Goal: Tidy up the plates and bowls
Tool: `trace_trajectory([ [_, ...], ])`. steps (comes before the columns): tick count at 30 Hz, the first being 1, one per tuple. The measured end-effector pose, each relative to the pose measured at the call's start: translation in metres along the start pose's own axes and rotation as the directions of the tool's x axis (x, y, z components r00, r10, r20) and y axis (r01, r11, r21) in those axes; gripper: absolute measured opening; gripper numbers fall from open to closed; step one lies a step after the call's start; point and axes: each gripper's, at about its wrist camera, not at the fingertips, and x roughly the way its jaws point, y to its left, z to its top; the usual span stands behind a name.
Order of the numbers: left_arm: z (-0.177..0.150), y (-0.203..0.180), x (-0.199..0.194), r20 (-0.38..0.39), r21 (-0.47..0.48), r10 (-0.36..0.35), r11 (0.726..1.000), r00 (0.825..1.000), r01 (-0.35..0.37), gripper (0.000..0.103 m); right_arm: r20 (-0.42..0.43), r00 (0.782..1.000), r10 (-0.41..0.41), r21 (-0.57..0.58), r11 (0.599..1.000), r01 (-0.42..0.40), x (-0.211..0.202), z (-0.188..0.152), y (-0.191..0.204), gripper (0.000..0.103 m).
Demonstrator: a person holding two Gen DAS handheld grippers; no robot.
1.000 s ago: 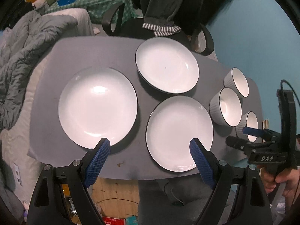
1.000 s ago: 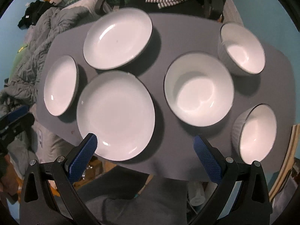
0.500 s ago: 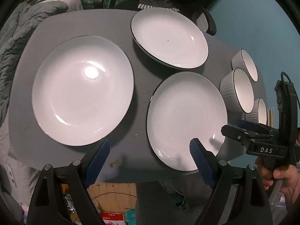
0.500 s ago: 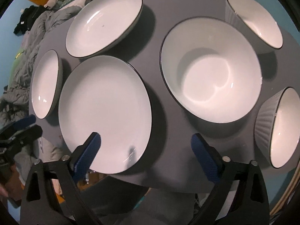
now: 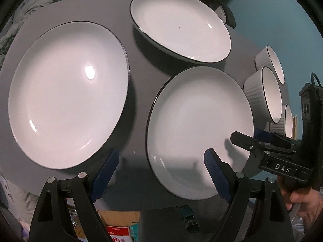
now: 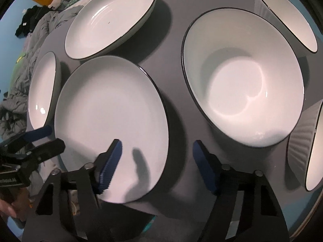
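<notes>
White glazed ceramic is filling both wrist views: three dark-rimmed white plates and three ribbed white bowls are lying spread over the grey desk. Compared with a second ago, both grippers are sitting much lower and closer to the crockery, so the dishes are looming larger. The right gripper has just been closing its jaws from full spread to a narrower gap, and they are now straddling the near right rim of the middle white plate, one blue pad over the plate's face and the other over bare desk; the pads are not yet pressing on the rim, so nothing is being held. The left gripper is hovering with its jaws wide open, one pad over the desk between the large left plate and the middle plate, the other over that middle plate's near edge. The deep far plate is resting behind them, untouched. To the right, the big ribbed white bowl is standing between two smaller ribbed bowls, each apart from the others. Probably the right hand is lining up a pinch on the plate rim for stacking, though the rim's exact place under the pads is hard to judge through the fisheye warp. No stacking has begun.
</notes>
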Motion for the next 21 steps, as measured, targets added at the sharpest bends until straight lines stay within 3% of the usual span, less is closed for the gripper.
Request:
trace_trajectory([
  [2,0.001,0.001,0.003,-0.003,0.002,-0.014,1.0,1.0,0.014,0.084,0.006,1.0,0.006,0.005,1.0,-0.006,0.0,0.0,0.001,0.061],
  [7,0.003,0.004,0.015,-0.033,-0.032,-0.046,0.998,0.998,0.045,0.063,0.01,1.0,0.008,-0.008,1.0,-0.008,0.004,0.002,0.0,0.038],
  [13,0.002,0.007,0.022,-0.048,-0.063,-0.086,0.995,0.995,0.083,0.039,0.001,1.0,0.007,0.021,1.0,-0.007,0.006,0.002,-0.005,0.026],
  [18,-0.001,0.011,0.024,-0.055,-0.073,-0.073,0.995,0.996,0.069,0.026,-0.001,0.999,0.046,0.05,0.998,-0.046,0.005,0.002,-0.013,0.023],
  [21,-0.002,0.016,0.021,-0.057,-0.079,-0.077,0.994,0.995,0.073,0.025,-0.001,0.999,0.051,0.053,0.997,-0.051,0.006,0.002,-0.015,0.019],
])
